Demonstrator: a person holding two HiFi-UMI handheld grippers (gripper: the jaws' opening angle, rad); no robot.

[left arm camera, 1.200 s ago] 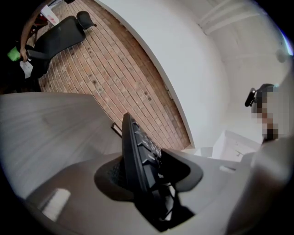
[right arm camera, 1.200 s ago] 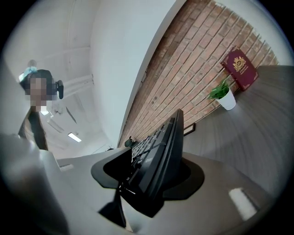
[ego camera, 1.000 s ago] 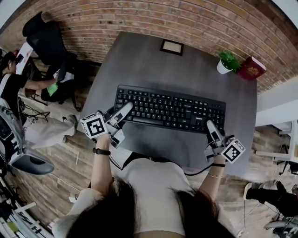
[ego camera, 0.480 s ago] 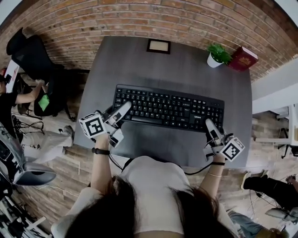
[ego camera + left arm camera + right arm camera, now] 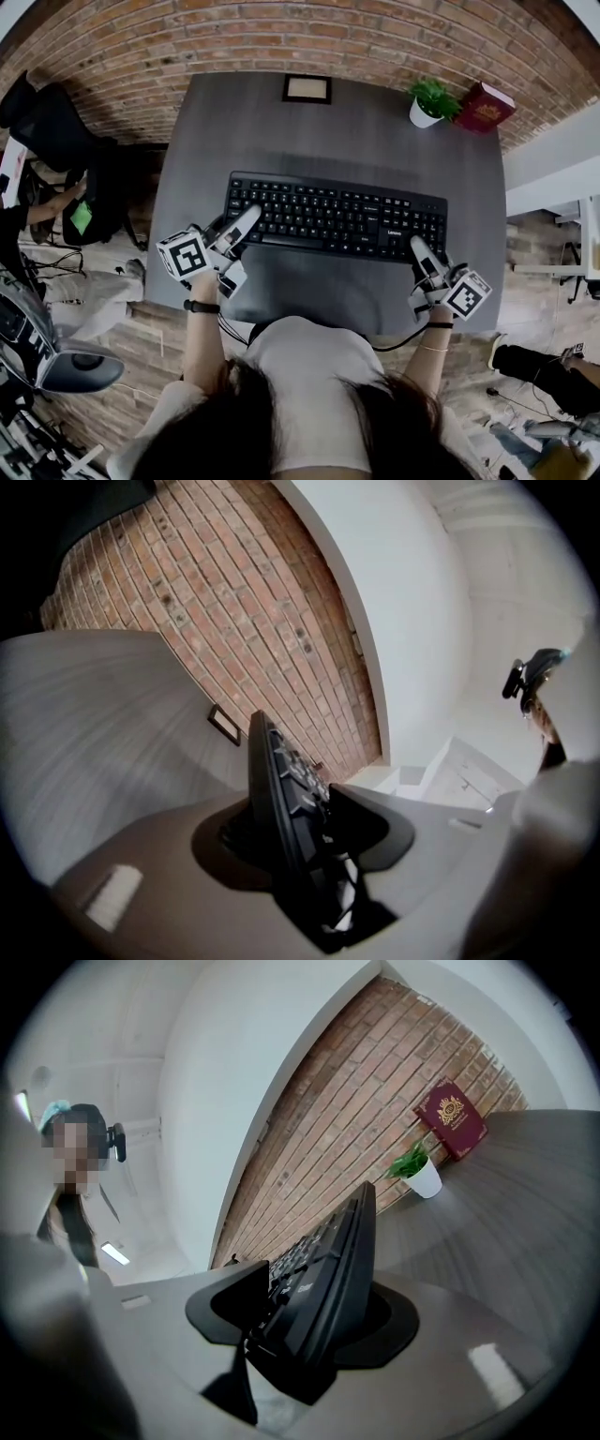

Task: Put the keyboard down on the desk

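A long black keyboard (image 5: 336, 218) hangs level over the grey desk (image 5: 281, 141), keys up, in the head view. My left gripper (image 5: 246, 223) is shut on its left end and my right gripper (image 5: 416, 251) is shut on its right front corner. In the left gripper view the keyboard (image 5: 281, 789) runs edge-on between the jaws of the left gripper (image 5: 305, 832). The right gripper view has the keyboard (image 5: 328, 1260) clamped the same way in the right gripper (image 5: 295, 1321). How high it hangs above the desk cannot be told.
A small picture frame (image 5: 307, 88) lies at the desk's far edge. A potted plant (image 5: 427, 101) and a red book (image 5: 484, 105) stand at the far right corner against the brick wall (image 5: 281, 33). A black office chair (image 5: 47, 131) and a seated person are left of the desk.
The head view has shifted so the desk sits more centred, and the keyboard with both grippers has stayed in about the same place over the desk. Both grips are unchanged.
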